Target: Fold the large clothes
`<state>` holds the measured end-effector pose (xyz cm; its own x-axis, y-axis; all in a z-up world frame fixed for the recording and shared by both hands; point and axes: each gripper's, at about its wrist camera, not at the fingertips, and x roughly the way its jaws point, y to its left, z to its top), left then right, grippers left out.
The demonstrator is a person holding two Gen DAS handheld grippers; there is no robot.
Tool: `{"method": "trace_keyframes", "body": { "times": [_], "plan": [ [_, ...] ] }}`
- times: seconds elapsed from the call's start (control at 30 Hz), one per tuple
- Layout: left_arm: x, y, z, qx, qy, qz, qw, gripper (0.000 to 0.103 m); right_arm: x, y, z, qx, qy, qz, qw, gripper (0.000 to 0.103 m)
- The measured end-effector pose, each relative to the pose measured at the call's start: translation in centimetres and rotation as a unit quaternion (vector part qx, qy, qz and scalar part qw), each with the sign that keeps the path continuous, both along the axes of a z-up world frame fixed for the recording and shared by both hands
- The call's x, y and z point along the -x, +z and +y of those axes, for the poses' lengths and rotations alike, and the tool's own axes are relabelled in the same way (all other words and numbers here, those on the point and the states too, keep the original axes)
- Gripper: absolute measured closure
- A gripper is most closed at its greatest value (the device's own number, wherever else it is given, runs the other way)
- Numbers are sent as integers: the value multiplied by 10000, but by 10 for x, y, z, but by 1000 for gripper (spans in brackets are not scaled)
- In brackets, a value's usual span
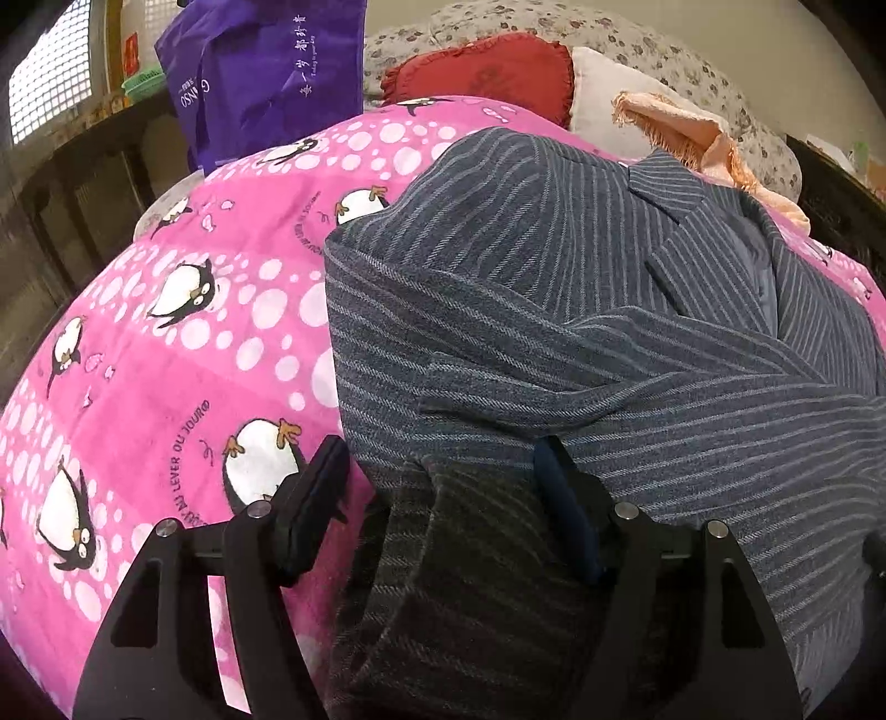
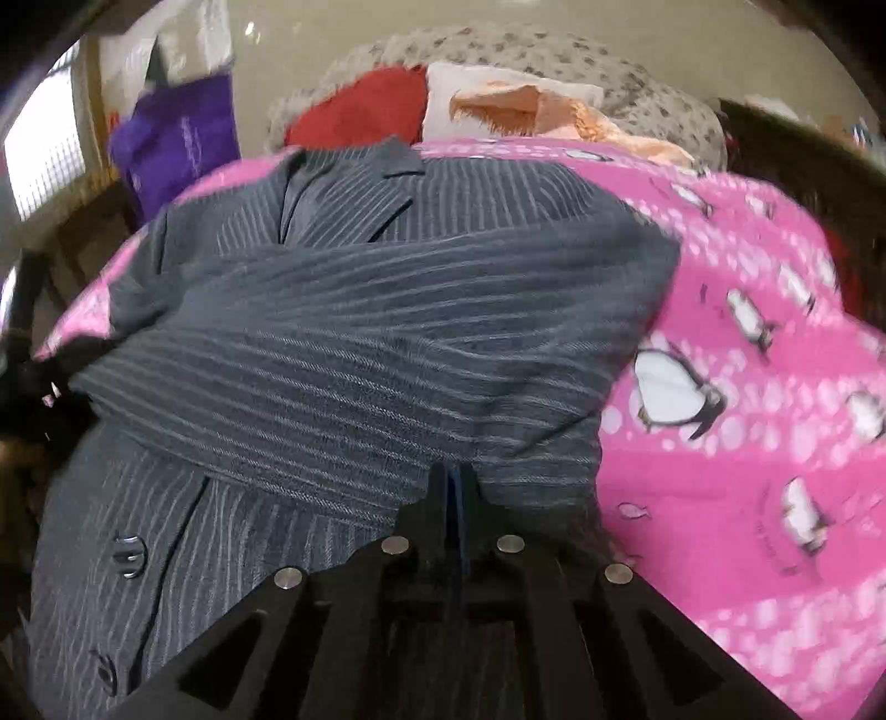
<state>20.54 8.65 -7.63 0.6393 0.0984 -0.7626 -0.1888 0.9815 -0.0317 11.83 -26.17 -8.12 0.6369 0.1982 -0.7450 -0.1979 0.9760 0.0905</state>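
1. A grey pinstriped jacket (image 1: 554, 288) lies on a bed covered by a pink penguin-print blanket (image 1: 183, 343). Its collar and lapels point to the far end, and one sleeve is folded across the chest.
2. The left gripper (image 1: 443, 471) stands released, its two fingers (image 1: 326, 487) well apart. A dark fold of the jacket's near edge lies between them, and neither pad presses on it.
3. The right gripper (image 2: 455, 487) is clenched, its fingers tight together at the near edge of the folded sleeve. Whether any cloth is pinched between them cannot be told.
4. In the right wrist view two buttons (image 2: 128, 554) show on the jacket's front panel at the near left.
5. At the far end of the bed sit a red cushion (image 1: 487, 72), a white pillow (image 1: 603, 94) and a peach fringed cloth (image 1: 686, 133), with a flower-print quilt (image 1: 637, 50) heaped behind them.
6. A purple bag (image 1: 260, 72) with white lettering hangs at the far left. What it holds is hidden.
7. Beside the bag, a window with a mesh grille (image 1: 50, 72) shows at the far left edge.
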Motion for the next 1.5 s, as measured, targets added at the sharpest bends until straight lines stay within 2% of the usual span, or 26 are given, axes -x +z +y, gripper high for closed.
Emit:
{"method": "trace_keyframes", "body": {
  "times": [0.17, 0.33, 0.43, 0.5, 0.57, 0.67, 0.7, 0.73, 0.8, 0.93, 1.07, 1.1, 1.2, 1.33, 1.4, 1.5],
  "plan": [
    [0, 0, 0, -44, 9, 6, 10000, 31, 0, 0, 6, 226, -61, -64, 9997, 102],
    [-1, 1, -2, -111, 30, 25, 9999, 30, 0, 1, 6, 197, -69, -66, 9998, 102],
    [0, 10, 8, 83, -132, 203, 9997, 30, -2, 5, 1, 92, -29, 0, 10000, 102],
    [16, 31, 27, 330, -154, 220, 9991, 30, 9, 18, -12, -13, -131, 142, 9998, 100],
    [37, 47, 43, 443, -282, 155, 9985, 30, 34, 39, -30, -81, -249, 52, 9996, 94],
    [80, 67, 63, -71, -451, 191, 9988, 30, 81, 57, -54, 83, -69, 6, 9999, 78],
    [103, 70, 71, -327, -559, 201, 9977, 30, 97, 60, -60, 136, 25, -4, 9999, 64],
    [119, 70, 75, -447, -635, 250, 9967, 30, 116, 60, -67, 194, 111, -13, 9997, 56],
    [151, 63, 84, -530, -759, 407, 9949, 30, 151, 57, -77, 314, 275, 13, 9991, 56],
    [217, 38, 82, -136, -1144, 805, 9901, 30, 214, 43, -89, 182, 611, 186, 9978, 56],
    [256, 15, 57, -89, -1892, 1016, 9766, 30, 255, 22, -101, -452, 522, 318, 9971, 55],
    [261, 6, 54, -164, -1914, 1140, 9747, 30, 262, 14, -105, -661, 420, 374, 9962, 55],
    [268, 3, 54, -340, -1927, 879, 9767, 30, 271, -2, -105, -923, 287, 485, 9941, 55],
    [262, 0, 61, 117, -1717, 898, 9810, 27, 273, -13, -99, -1343, 312, 567, 9888, 55],
    [262, 1, 58, 457, -1915, 904, 9763, 23, 272, -13, -95, -1536, 444, 535, 9857, 55],
    [262, 4, 59, 1199, -2188, 966, 9636, 23, 270, -15, -90, -1641, 608, 575, 9829, 55]
  ]
}}
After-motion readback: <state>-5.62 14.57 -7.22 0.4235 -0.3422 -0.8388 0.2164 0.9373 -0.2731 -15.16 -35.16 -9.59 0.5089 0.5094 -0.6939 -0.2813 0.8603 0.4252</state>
